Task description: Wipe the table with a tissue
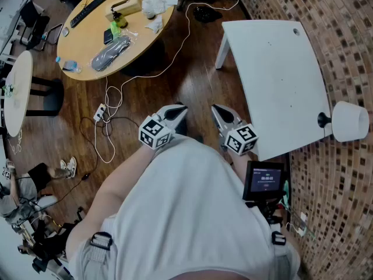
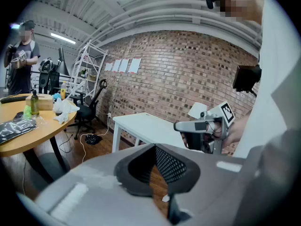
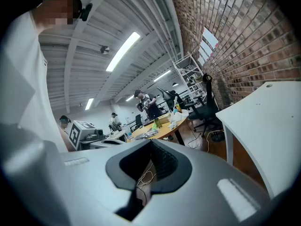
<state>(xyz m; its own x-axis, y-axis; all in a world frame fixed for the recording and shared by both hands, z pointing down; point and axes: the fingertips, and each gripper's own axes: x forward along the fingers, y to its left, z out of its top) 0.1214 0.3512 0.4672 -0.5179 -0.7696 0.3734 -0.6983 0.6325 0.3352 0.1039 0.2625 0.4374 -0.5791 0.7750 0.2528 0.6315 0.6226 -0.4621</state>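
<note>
The white table [image 1: 274,69] stands to the right against the brick wall, its top bare; it also shows as the white table [image 2: 146,126] and the white table [image 3: 268,121]. Crumpled white tissues [image 1: 158,4] lie on the round wooden table [image 1: 87,45] at the upper left, also seen as small tissues [image 2: 63,108] and tissues [image 3: 178,117]. My left gripper [image 1: 178,113] and right gripper [image 1: 218,113] are held close to my body over the wooden floor, left of the white table's near corner. On both the left gripper [image 2: 155,147] and the right gripper [image 3: 150,142] the jaws meet, with nothing between them.
A white lamp shade [image 1: 349,121] sits by the white table's near right corner. Cables and a power strip [image 1: 100,112] trail across the floor. The wooden table also carries a keyboard, a bottle [image 1: 119,22] and bags. A black chair [image 2: 89,109] and people stand beyond.
</note>
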